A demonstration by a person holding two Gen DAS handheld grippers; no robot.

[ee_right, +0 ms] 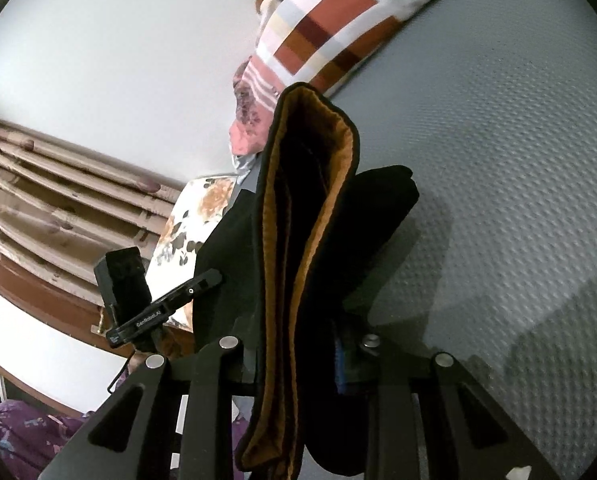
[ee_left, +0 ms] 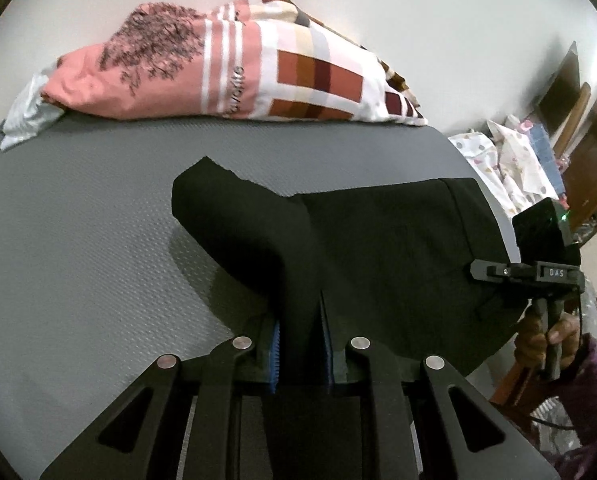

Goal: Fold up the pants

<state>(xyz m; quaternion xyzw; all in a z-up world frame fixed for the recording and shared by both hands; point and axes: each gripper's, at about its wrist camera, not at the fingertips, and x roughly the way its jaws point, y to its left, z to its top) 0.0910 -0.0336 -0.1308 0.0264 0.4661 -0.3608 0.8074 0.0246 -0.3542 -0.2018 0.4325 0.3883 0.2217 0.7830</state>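
Black pants point(ee_left: 378, 248) are lifted above the grey textured mat point(ee_left: 78, 220). My left gripper point(ee_left: 300, 344) is shut on a bunched fold of the black cloth, which runs forward between its blue pads. In the right wrist view, my right gripper point(ee_right: 298, 356) is shut on the pants' waistband point(ee_right: 298, 220), which stands upright and shows its orange-brown lining. The rest of the pants point(ee_right: 374, 224) hangs behind it over the mat point(ee_right: 498, 160). The right gripper also shows in the left wrist view point(ee_left: 538, 272) at the pants' right edge, and the left gripper in the right wrist view point(ee_right: 154, 312).
A pink and checked pillow point(ee_left: 234, 64) lies along the mat's far edge by a white wall. Patterned cloth point(ee_left: 510, 160) and dark wooden furniture point(ee_left: 594, 160) are off the mat's right side. A floral cushion point(ee_right: 194, 220) and a curtain point(ee_right: 58, 192) show in the right wrist view.
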